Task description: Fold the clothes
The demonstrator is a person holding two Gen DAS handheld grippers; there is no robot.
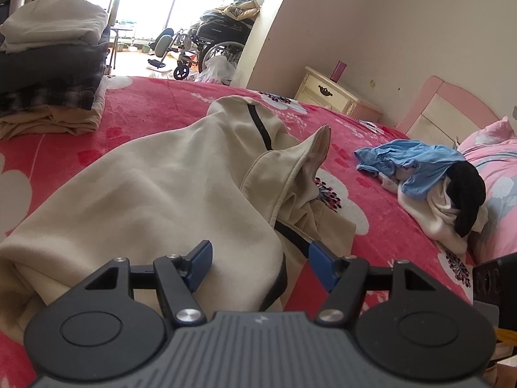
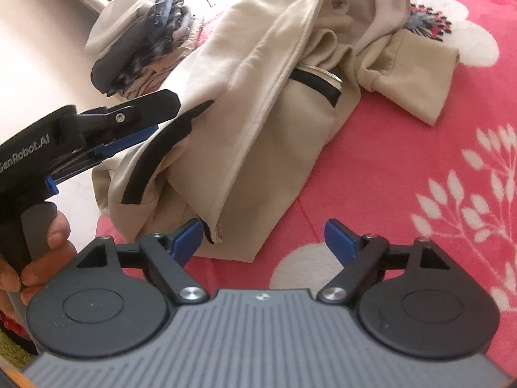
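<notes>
Beige zip hoodie [image 1: 155, 187] lying crumpled, partly folded, on red floral bed cover [image 1: 371, 135], black trim strips and zipper showing along the front. Left gripper [image 1: 260, 260] low over the near hem, fingers [image 1: 202, 263] spread; cloth lying between and under them, no pinch visible, so released as far as visible. Right gripper [image 2: 263, 237] at the hoodie's lower edge, fingers [image 2: 187, 237] wide apart, left pad just beside the hem corner, right pad over bare bed cover; nothing grasped. Left gripper also seen from the right wrist view [image 2: 152, 113], side-on, held by a hand [image 2: 42, 252] on its grip, tips near the black-trimmed sleeve edge. Stack of folded clothes [image 1: 51, 64] at far left of the bed, well apart from the hoodie. Loose heap of blue, white and black garments [image 1: 429, 181] at right, near a pink pillow [image 1: 497, 148]. Cream nightstand [image 1: 336, 93] against the wall, wheelchair [image 1: 216, 42] beyond the bed by the window.
</notes>
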